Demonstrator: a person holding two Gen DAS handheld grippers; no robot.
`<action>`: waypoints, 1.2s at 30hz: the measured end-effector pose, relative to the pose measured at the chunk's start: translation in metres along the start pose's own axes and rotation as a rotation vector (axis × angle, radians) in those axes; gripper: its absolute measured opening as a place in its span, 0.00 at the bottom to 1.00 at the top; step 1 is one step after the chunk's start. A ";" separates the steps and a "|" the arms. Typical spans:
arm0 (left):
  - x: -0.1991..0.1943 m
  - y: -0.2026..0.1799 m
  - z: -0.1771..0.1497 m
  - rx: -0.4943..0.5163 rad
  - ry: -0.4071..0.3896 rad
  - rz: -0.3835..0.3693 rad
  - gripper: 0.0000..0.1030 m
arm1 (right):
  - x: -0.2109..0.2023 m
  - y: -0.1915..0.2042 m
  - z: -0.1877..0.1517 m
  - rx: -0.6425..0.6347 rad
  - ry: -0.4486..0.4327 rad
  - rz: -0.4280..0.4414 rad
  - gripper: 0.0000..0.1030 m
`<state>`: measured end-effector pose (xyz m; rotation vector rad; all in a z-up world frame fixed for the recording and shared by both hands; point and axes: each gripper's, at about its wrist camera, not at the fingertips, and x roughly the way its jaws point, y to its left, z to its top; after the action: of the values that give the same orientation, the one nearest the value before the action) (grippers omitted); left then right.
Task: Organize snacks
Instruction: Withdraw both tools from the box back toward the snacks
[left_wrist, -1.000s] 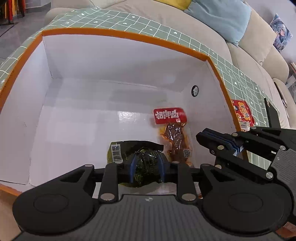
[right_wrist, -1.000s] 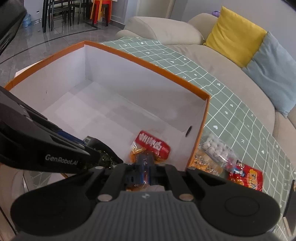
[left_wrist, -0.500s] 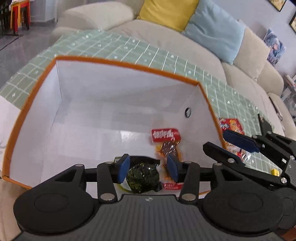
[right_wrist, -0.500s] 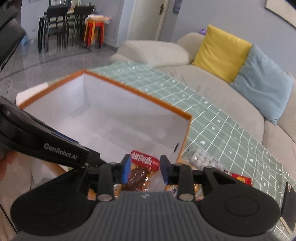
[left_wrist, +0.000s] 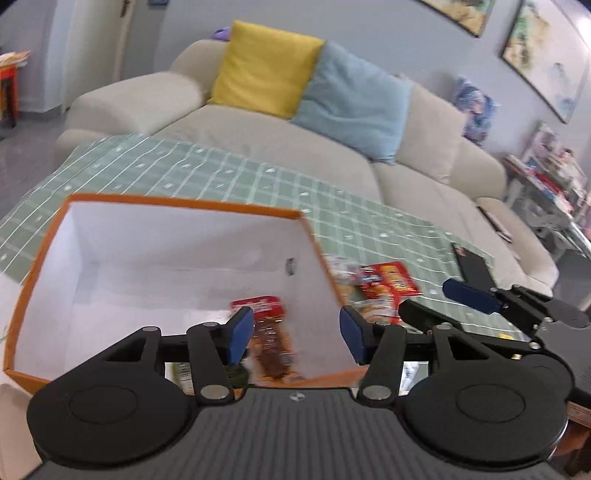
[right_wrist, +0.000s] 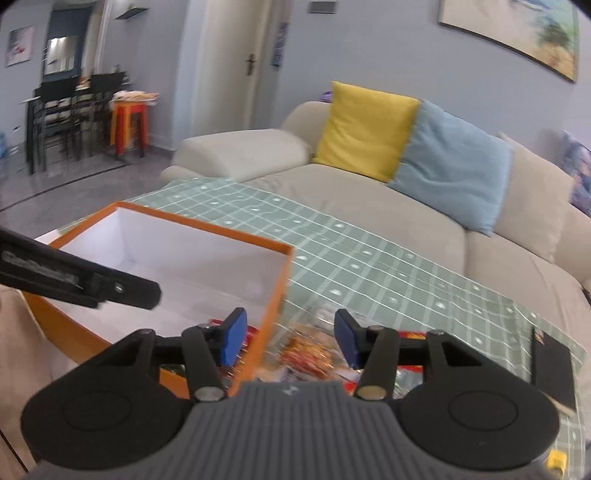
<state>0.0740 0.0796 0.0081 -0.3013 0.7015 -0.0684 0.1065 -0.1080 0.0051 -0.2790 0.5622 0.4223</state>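
An orange box with white walls (left_wrist: 177, 236) stands on the green checked cloth; it also shows in the right wrist view (right_wrist: 207, 258). Inside lie a red-topped brown snack packet (left_wrist: 271, 339) and a dark green packet (left_wrist: 236, 374), mostly hidden behind my left fingers. My left gripper (left_wrist: 295, 334) is open and empty above the box's near right corner. My right gripper (right_wrist: 290, 338) is open and empty above loose snack packets (right_wrist: 310, 350) just right of the box. Those packets (left_wrist: 384, 282) show in the left wrist view too.
A black phone (right_wrist: 552, 363) lies on the cloth (right_wrist: 369, 258) at the right. A beige sofa with a yellow cushion (right_wrist: 364, 129) and a blue cushion (right_wrist: 450, 162) runs behind the table. A dining table with chairs (right_wrist: 66, 107) stands far left.
Both grippers opened, releasing the green packet and the brown packet into the box, then rose and pulled back. The right gripper swung right, over the loose snacks.
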 end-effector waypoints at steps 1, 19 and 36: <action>-0.001 -0.005 -0.001 0.013 -0.006 -0.011 0.61 | -0.003 -0.005 -0.004 0.015 0.001 -0.013 0.52; 0.028 -0.081 -0.049 0.185 0.083 -0.147 0.63 | -0.029 -0.066 -0.082 0.233 0.100 -0.154 0.66; 0.071 -0.089 -0.085 0.235 0.173 -0.115 0.75 | 0.008 -0.088 -0.129 0.380 0.277 -0.172 0.66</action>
<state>0.0770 -0.0384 -0.0711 -0.1100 0.8390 -0.2875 0.0944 -0.2301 -0.0915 -0.0187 0.8681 0.1038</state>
